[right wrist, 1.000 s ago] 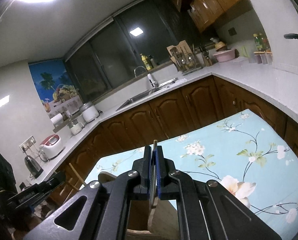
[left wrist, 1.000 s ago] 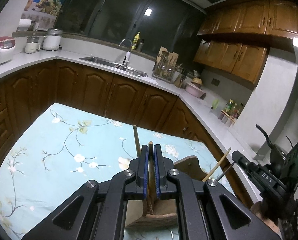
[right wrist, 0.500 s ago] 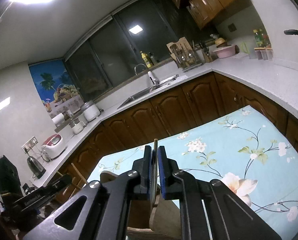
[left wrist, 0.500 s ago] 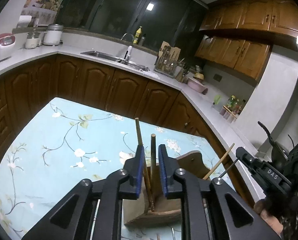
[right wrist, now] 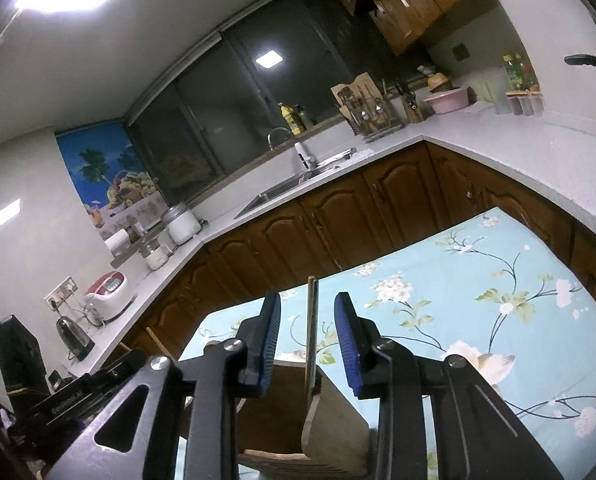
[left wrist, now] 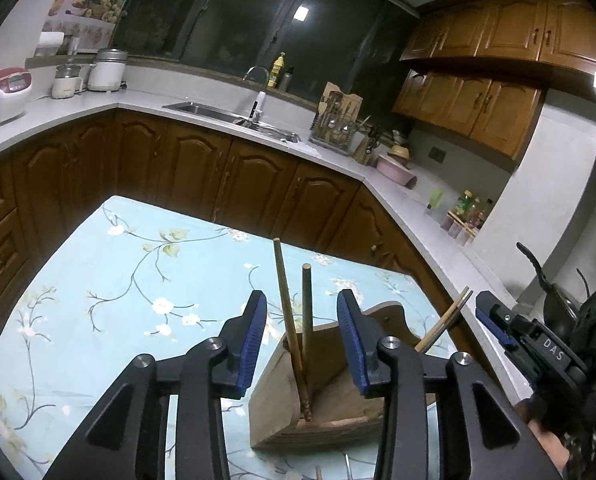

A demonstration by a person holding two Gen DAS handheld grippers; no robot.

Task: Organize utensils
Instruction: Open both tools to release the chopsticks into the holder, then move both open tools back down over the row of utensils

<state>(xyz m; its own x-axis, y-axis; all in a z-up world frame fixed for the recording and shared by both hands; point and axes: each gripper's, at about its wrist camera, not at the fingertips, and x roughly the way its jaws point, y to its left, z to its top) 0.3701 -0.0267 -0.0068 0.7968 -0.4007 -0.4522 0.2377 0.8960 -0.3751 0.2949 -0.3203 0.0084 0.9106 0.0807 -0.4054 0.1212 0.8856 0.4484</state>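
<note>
Two thin brown wooden chopsticks (left wrist: 298, 320) stand leaning inside an open wooden holder (left wrist: 329, 408) on a floral blue tablecloth (left wrist: 98, 280). The left gripper (left wrist: 301, 336) and right gripper (right wrist: 307, 340) are opening, pads clear of the sticks between them.

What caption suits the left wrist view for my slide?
Left gripper jaws opening, pads clear of two wooden chopsticks standing in a wooden holder on the floral tablecloth.

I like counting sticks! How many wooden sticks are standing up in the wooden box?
4 visible: two chopsticks stand between the left gripper's opening jaws, and two lean at the wooden holder's right side. More may be hidden.
</note>
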